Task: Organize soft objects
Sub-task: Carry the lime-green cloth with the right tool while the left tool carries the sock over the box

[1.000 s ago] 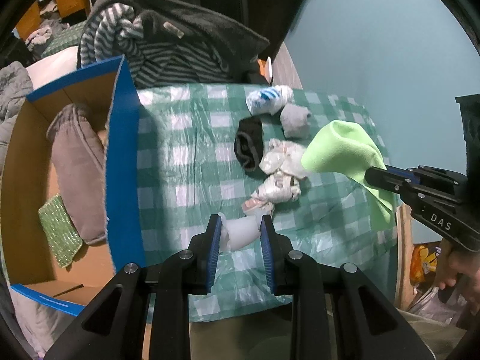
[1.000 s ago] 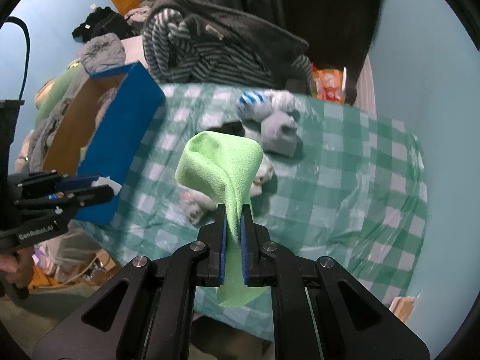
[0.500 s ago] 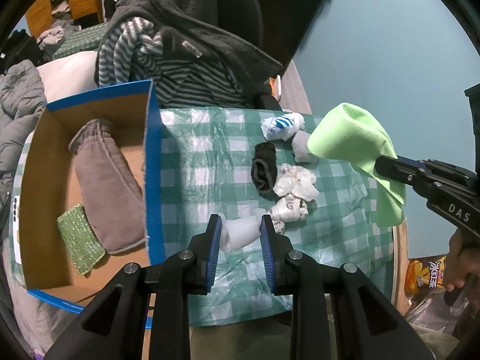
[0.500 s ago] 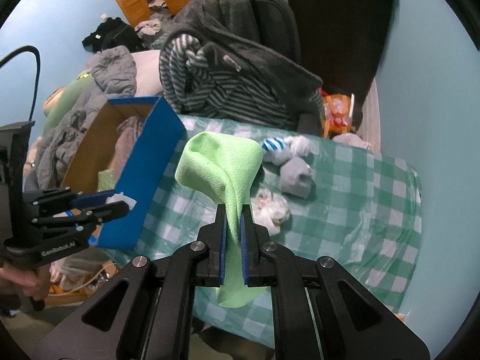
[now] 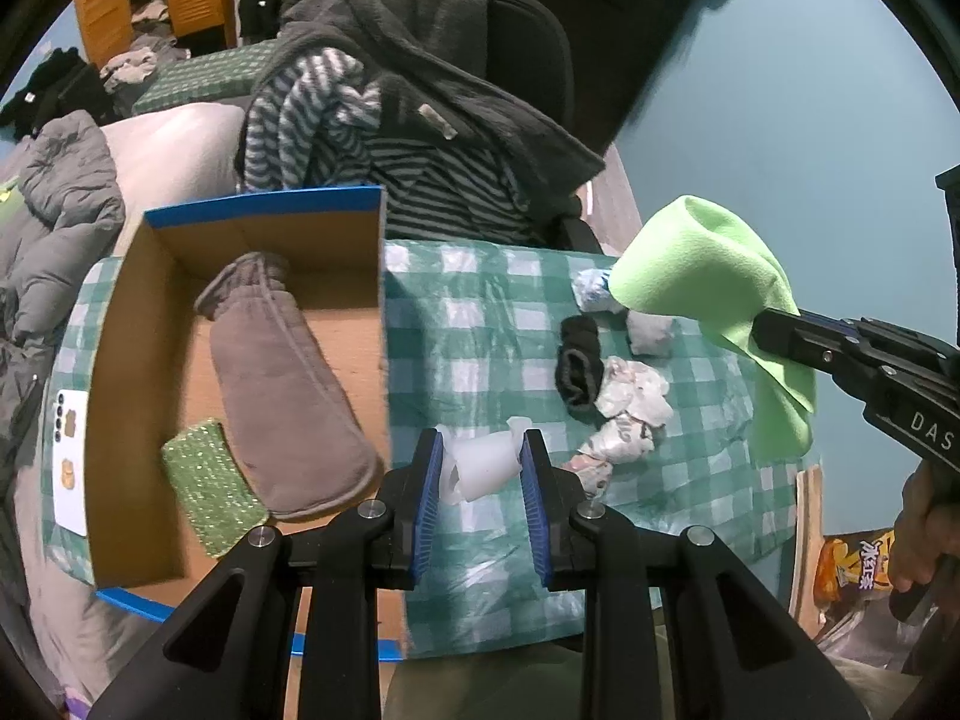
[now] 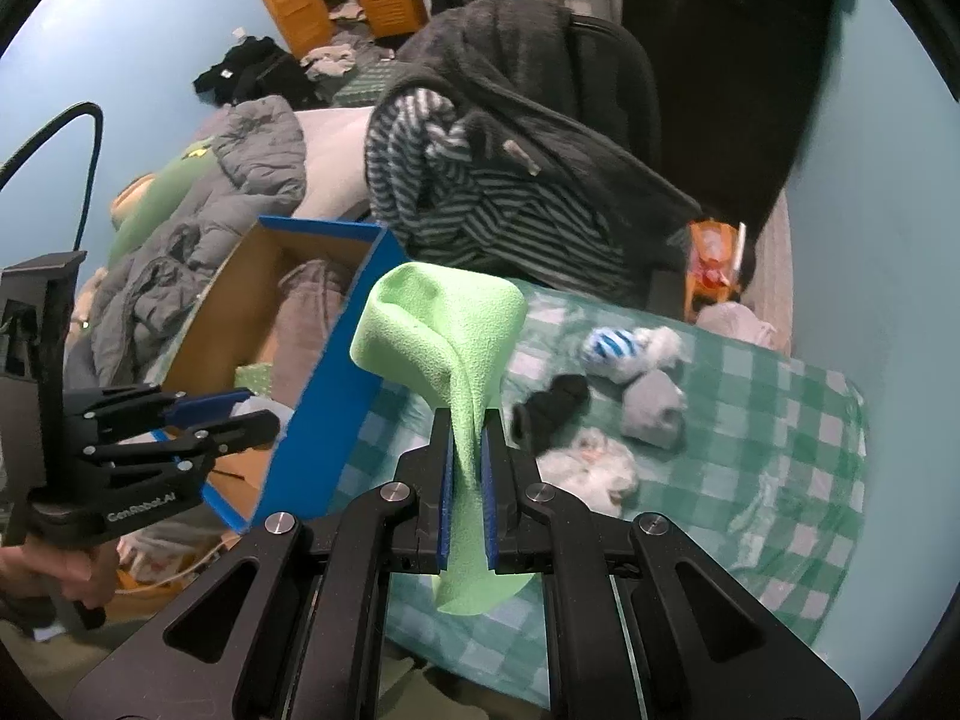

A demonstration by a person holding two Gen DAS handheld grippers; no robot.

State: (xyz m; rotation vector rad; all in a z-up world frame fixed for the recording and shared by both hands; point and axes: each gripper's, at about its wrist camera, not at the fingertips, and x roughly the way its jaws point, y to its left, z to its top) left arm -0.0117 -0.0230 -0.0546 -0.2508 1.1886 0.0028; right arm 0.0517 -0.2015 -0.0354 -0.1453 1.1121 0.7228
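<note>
Green cloth pinched above table edge, box leftward.

A: How is the left gripper set?

B: It points steeply down, its blue-padded fingers pressed on a white wad at both sides. In the right wrist view it sits at 9 o'clock, a hand gripping its handle from below.

A: And the right gripper?

B: Also angled down, fingers nearly together, pinching a green cloth. From the left wrist view it reaches in from 3 o'clock, a hand on its grip.
</note>
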